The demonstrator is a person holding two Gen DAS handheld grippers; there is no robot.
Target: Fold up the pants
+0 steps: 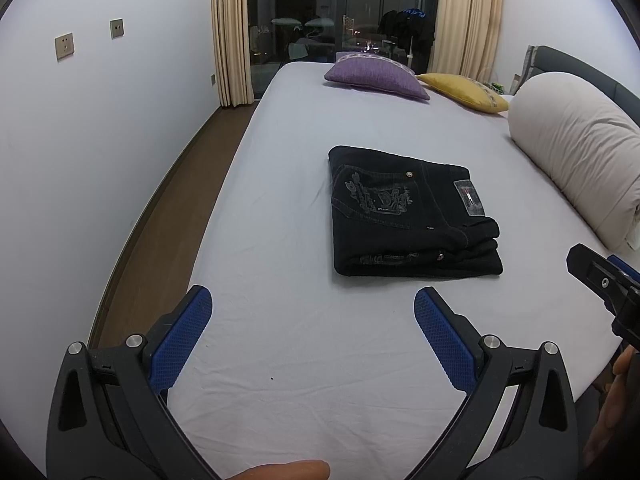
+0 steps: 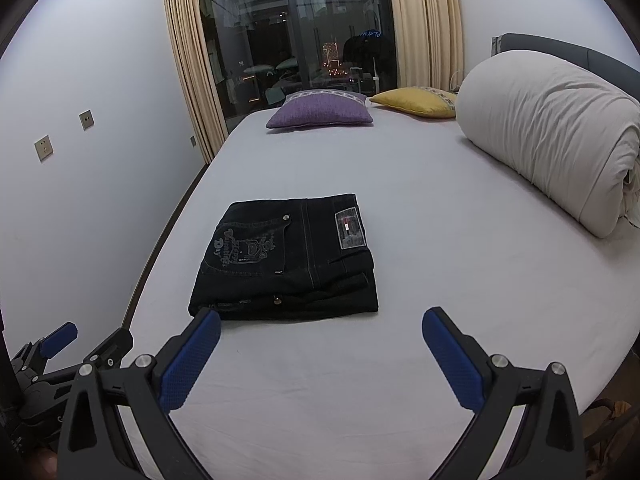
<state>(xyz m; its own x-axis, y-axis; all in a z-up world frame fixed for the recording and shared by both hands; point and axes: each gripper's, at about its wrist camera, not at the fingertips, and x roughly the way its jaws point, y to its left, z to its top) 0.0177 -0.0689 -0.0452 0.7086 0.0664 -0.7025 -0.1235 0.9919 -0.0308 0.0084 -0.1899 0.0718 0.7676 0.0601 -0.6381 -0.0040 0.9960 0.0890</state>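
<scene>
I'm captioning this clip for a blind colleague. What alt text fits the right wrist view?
Black jeans lie folded into a neat rectangle on a bed's pale sheet, back pocket embroidery and waistband patch facing up. The right gripper hovers just short of them, jaws wide open and empty. Beyond sit a purple cushion, a yellow cushion and a rolled duvet.

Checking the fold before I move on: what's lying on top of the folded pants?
Nothing lies on the folded pants: the top shows only the embroidered back pocket and sewn label patch. Both tongs, left and right, are open, clear of them. The layers beneath are covered.
</scene>
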